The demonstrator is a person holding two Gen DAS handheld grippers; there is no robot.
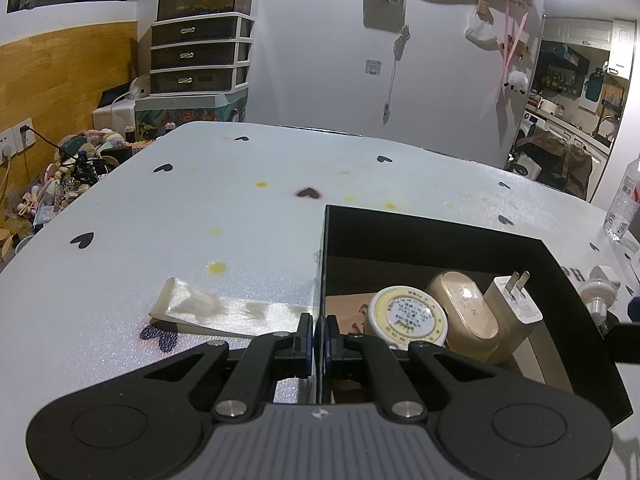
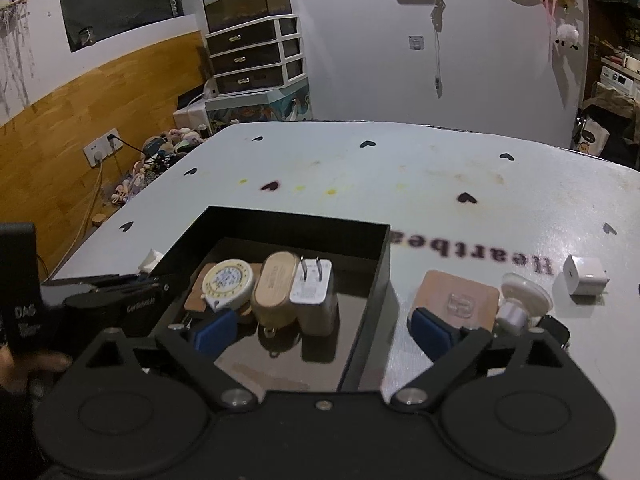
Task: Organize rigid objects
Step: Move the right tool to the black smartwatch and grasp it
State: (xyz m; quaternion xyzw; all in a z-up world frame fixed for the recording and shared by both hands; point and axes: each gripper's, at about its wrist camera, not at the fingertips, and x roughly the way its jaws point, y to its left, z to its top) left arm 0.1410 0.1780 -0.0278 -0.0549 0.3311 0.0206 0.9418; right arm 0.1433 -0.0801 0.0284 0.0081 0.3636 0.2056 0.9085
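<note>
A black box [image 2: 376,264] stands on the white table and holds a round tape measure [image 2: 227,285], a tan oval case [image 2: 276,285] and a white plug charger [image 2: 314,292]; all three show in the left wrist view too, the tape measure [image 1: 406,317], the case [image 1: 466,312] and the charger [image 1: 516,304]. My left gripper [image 1: 319,340] is shut on the box's left wall [image 1: 322,280]. My right gripper [image 2: 320,330] is open and empty, straddling the box's right wall. A tan square pad [image 2: 456,300], a white suction cup [image 2: 524,294] and a white cube charger [image 2: 585,275] lie right of the box.
A folded cream ribbon [image 1: 224,312] lies left of the box. A clear water bottle [image 1: 624,204] stands at the table's right edge. A small black object [image 2: 554,326] lies beside the suction cup. A drawer unit [image 1: 200,56] and floor clutter stand beyond the table's far left.
</note>
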